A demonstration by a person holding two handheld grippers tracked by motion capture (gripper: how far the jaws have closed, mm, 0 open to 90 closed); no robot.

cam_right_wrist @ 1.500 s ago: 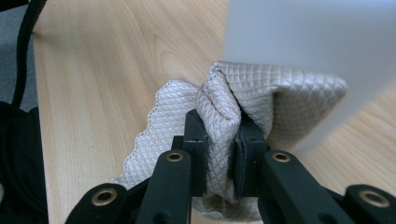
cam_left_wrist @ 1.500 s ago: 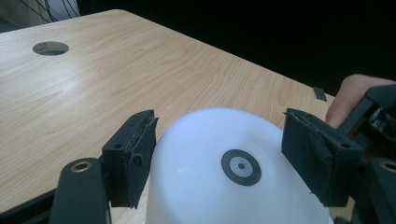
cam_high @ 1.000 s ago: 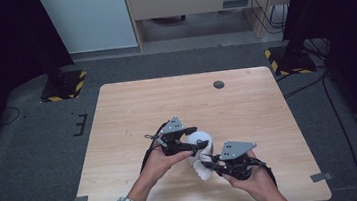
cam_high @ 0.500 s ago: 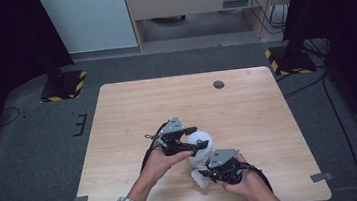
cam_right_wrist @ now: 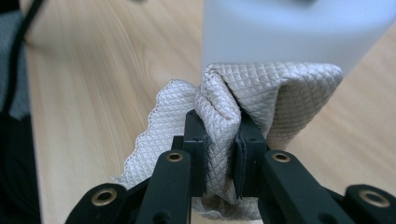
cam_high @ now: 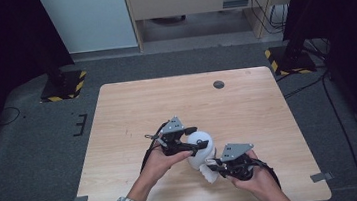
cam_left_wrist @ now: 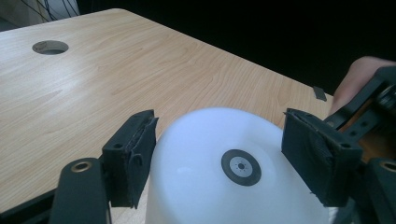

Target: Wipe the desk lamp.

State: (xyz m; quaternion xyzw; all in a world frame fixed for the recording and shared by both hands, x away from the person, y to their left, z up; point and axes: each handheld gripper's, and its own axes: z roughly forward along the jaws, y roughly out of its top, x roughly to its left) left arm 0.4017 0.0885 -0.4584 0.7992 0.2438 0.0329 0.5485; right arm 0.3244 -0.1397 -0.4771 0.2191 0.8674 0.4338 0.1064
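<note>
Cloth (cam_right_wrist: 261,93) pinched in right tool (cam_right_wrist: 219,135) presses against white cup (cam_left_wrist: 233,168), gripped between left tool (cam_left_wrist: 219,154).

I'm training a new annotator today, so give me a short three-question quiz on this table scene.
1. True or false: the right gripper is shut on the quilted cloth.
2. What stands between the pads of the left gripper? A) a white upturned container B) a glass bottle C) a sponge
3. Which feature is cut into the table near its far edge?

Key
1. True.
2. A: the white upturned container, a dark round mark on its upward face.
3. A round hole.
</note>
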